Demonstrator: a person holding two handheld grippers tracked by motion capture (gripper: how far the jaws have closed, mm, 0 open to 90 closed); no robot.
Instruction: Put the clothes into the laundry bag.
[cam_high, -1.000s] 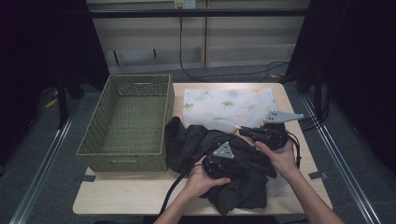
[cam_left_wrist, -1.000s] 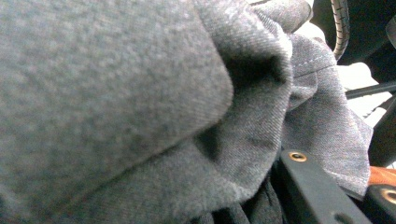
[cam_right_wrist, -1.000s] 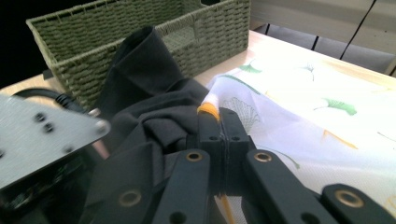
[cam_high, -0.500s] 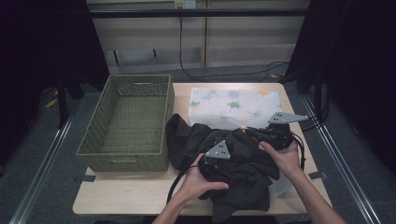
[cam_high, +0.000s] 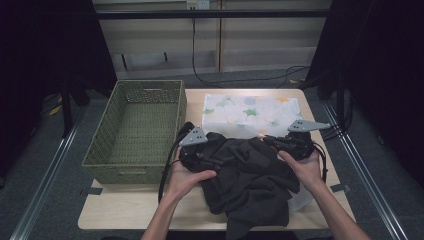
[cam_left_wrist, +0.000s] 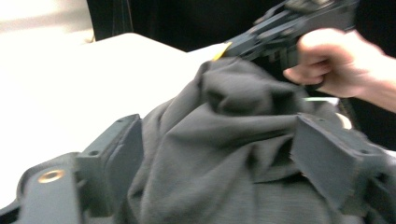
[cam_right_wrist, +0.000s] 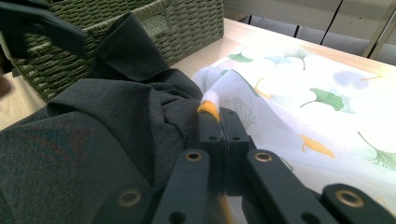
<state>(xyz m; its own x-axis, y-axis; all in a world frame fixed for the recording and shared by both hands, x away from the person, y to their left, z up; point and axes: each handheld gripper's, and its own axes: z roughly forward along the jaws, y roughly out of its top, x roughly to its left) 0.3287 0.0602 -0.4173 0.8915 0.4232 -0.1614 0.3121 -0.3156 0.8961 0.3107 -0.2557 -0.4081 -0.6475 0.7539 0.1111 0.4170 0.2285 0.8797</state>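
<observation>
A dark grey garment (cam_high: 250, 175) lies crumpled on the table's near right half. My left gripper (cam_high: 220, 156) sits at the garment's left end, close to the basket. In the left gripper view its jaws (cam_left_wrist: 219, 154) stand wide apart and have just been opening; a loose fold of the garment (cam_left_wrist: 224, 140) is bunched between them. My right gripper (cam_high: 265, 141) is at the garment's far right edge. It (cam_right_wrist: 218, 122) is shut on a pinch of the dark cloth (cam_right_wrist: 93, 140), which rises in a peak to its tip (cam_left_wrist: 224, 49).
A white cloth with a leaf print (cam_high: 250, 110) lies flat behind the garment, partly under it (cam_right_wrist: 317, 93). A green woven basket (cam_high: 100, 162) stands on the table's left side, next to my left hand. Bare tabletop (cam_high: 130, 210) shows at the near left.
My left gripper has moved left and away from me, toward the basket, and its jaws have opened. The right gripper has stayed shut in about the same place.
</observation>
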